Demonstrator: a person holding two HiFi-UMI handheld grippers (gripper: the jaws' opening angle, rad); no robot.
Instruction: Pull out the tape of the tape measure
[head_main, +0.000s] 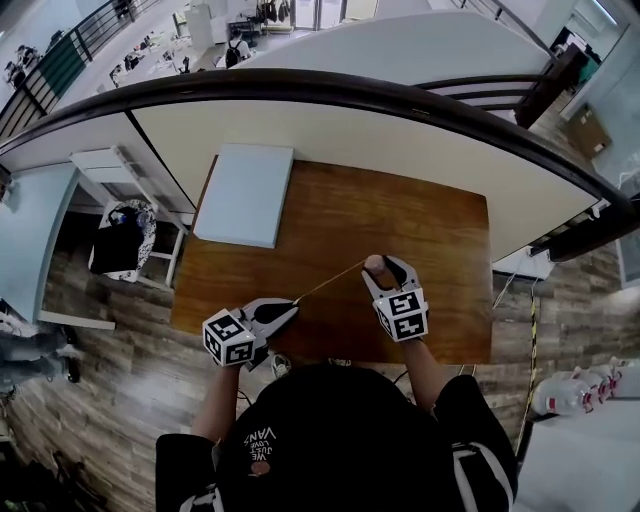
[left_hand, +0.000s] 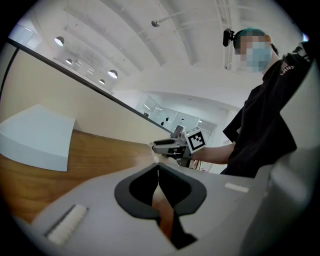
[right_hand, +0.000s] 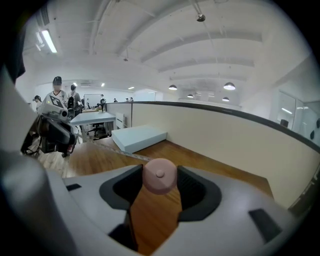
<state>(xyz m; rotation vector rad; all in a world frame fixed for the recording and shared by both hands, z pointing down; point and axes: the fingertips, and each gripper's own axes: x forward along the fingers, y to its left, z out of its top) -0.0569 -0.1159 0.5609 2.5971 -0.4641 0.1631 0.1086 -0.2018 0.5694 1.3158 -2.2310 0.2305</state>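
Observation:
A small round pink tape measure (head_main: 374, 264) sits between the fingertips of my right gripper (head_main: 386, 268), which is shut on it above the wooden table (head_main: 420, 220). In the right gripper view the pink case (right_hand: 159, 176) fills the gap between the jaws. A thin yellowish tape (head_main: 330, 282) runs taut from the case down-left to my left gripper (head_main: 290, 308), which is shut on the tape's end. The left gripper view shows its jaws closed together, with the tape (left_hand: 155, 157) leading on to the right gripper (left_hand: 167, 146).
A flat white box (head_main: 245, 193) lies at the table's far left corner. A curved dark railing (head_main: 330, 88) and a pale wall run behind the table. The person's head and black shirt (head_main: 340, 440) fill the near edge.

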